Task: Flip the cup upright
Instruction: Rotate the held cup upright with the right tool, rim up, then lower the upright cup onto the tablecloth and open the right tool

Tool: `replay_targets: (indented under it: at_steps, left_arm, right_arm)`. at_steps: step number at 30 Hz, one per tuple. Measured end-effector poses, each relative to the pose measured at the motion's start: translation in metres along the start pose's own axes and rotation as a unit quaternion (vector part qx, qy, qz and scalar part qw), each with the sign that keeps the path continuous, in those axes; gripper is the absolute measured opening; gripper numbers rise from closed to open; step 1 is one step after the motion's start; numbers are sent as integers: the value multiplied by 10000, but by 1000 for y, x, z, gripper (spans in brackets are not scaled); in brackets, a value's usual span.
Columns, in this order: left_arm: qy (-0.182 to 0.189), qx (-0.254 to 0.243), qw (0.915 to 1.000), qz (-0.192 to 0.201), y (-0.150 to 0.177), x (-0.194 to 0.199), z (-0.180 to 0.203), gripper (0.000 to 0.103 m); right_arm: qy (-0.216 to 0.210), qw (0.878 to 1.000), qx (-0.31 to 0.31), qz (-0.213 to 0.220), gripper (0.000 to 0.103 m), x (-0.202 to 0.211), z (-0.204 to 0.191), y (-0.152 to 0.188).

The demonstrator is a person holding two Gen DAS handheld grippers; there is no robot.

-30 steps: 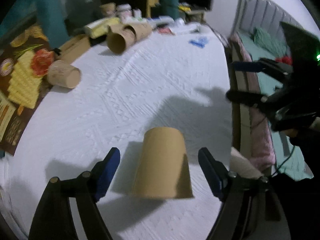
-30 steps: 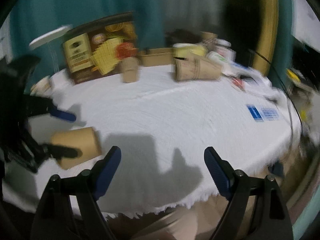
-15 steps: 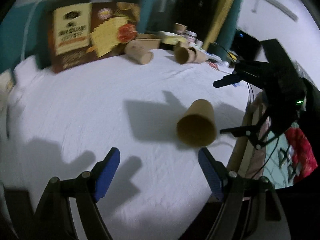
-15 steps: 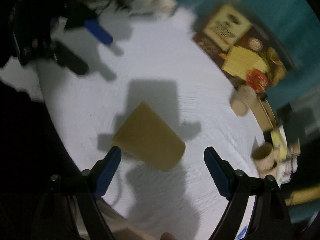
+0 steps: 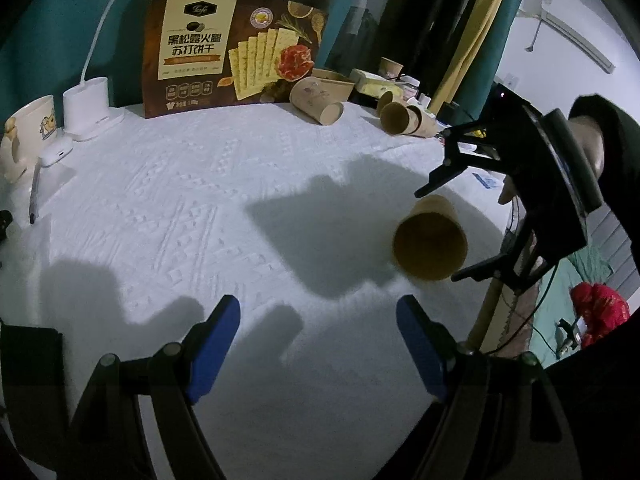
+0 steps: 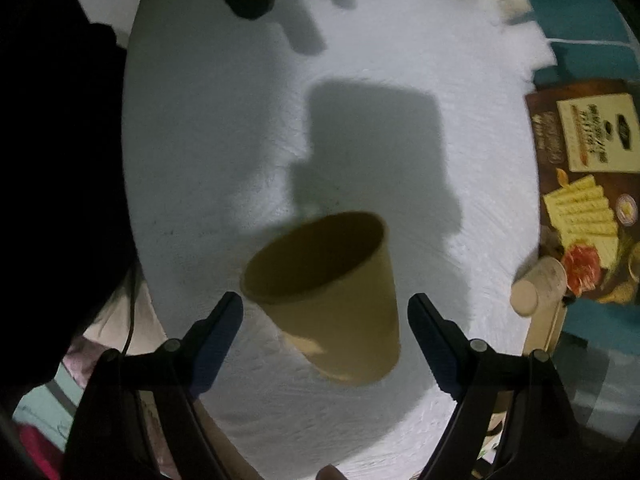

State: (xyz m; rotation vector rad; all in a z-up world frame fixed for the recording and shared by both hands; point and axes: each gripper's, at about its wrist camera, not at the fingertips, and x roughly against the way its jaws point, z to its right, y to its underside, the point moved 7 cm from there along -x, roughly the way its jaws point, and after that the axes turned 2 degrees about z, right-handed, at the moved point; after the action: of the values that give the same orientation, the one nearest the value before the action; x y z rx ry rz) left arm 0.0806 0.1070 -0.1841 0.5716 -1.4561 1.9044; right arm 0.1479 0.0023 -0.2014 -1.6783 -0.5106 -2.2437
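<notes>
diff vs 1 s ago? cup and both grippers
The cup was mouth-down between the left gripper's pads, which never closed; now it lies on its side, clear of them. The right gripper swung in over it, jaws just closing around it, pads not touching. The tablecloth and cracker box are unchanged.

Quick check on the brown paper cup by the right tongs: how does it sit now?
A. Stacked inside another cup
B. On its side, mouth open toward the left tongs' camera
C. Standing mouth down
B: the cup shows its open mouth in the left wrist view, lying between the right tongs' open pads.
</notes>
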Motion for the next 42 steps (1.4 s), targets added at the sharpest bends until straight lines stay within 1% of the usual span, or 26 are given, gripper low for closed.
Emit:
replay_targets:
  at_steps: [1, 4, 8, 12, 15, 17, 20, 22, 23, 24, 25, 26, 27, 28, 29, 30, 31, 33, 34, 35, 36, 42]
  left_arm:
    - [-7, 8, 10000, 4, 1, 0, -2, 81]
    - [-6, 64, 10000, 23, 2, 2, -6, 81]
    - [-8, 121, 9999, 63, 2, 4, -11, 81]
    - [-23, 129, 9999, 92, 2, 6, -11, 81]
    - [-56, 115, 9998, 128, 3, 8, -8, 81]
    - [-68, 120, 9998, 164, 2, 9, -7, 81]
    - [-96, 158, 9995, 240, 0, 10, -6, 81]
    - [-123, 205, 9993, 285, -2, 10, -5, 81]
    - [-133, 230, 9992, 302, -2, 9, -5, 81]
    - [-142, 248, 9991, 298, -4, 8, -5, 81]
    - [-175, 288, 9991, 267, -4, 5, -6, 81]
    - [-205, 327, 9990, 237, -4, 3, -6, 81]
    - [-206, 334, 9989, 237, -5, 1, -5, 81]
    - [-219, 322, 9990, 224, -5, 0, -4, 81]
    - [-277, 293, 9989, 219, -7, -1, -3, 81]
    - [-358, 240, 9988, 247, -9, -1, -1, 81]
    - [-408, 201, 9986, 271, -11, -2, 1, 81]
    - [-381, 204, 9987, 274, -14, -4, 5, 81]
    - [-349, 229, 9987, 278, -16, -6, 6, 81]
    - [-323, 256, 9987, 286, -17, -7, 7, 81]
    - [-318, 277, 9988, 265, -19, -10, 9, 81]
    - [-305, 209, 9991, 182, -27, -23, 18, 81]
  right_arm:
    - [-40, 10000, 55, -56, 74, -3, 0, -2]
    - [-108, 9998, 132, -141, 69, -7, 2, -4]
    - [-186, 9996, 98, -178, 67, -8, 5, -6]
    - [-139, 9998, -54, -121, 67, -2, 6, -5]
    - [-88, 9993, -358, 5, 67, 3, 15, -1]
    - [-18, 9975, -692, 159, 67, 8, 24, 5]
    - [124, 9874, -1472, 569, 67, 17, 42, 14]
    - [187, 9668, -2320, 1051, 67, 24, 57, 23]
    - [227, 9541, -2701, 1277, 67, 26, 63, 28]
    - [247, 9384, -3104, 1497, 67, 27, 69, 34]
    - [251, 9150, -3606, 1789, 67, 27, 72, 41]
    - [317, 8983, -3915, 1971, 67, 27, 74, 46]
    - [385, 8711, -4368, 2212, 67, 27, 76, 54]
    - [362, 8522, -4642, 2387, 67, 27, 76, 58]
    - [345, 8289, -4931, 2617, 67, 29, 75, 63]
    - [363, 8008, -5259, 2843, 67, 29, 74, 69]
    - [346, 7793, -5509, 2966, 67, 27, 72, 74]
    - [334, 7414, -5913, 3154, 67, 21, 70, 83]
    - [282, 7175, -6132, 3293, 67, 17, 68, 87]
    - [267, 7062, -6225, 3363, 67, 15, 66, 88]
    - [305, 6980, -6297, 3395, 67, 15, 62, 89]
    - [593, 6653, -6546, 3541, 67, 14, 52, 94]
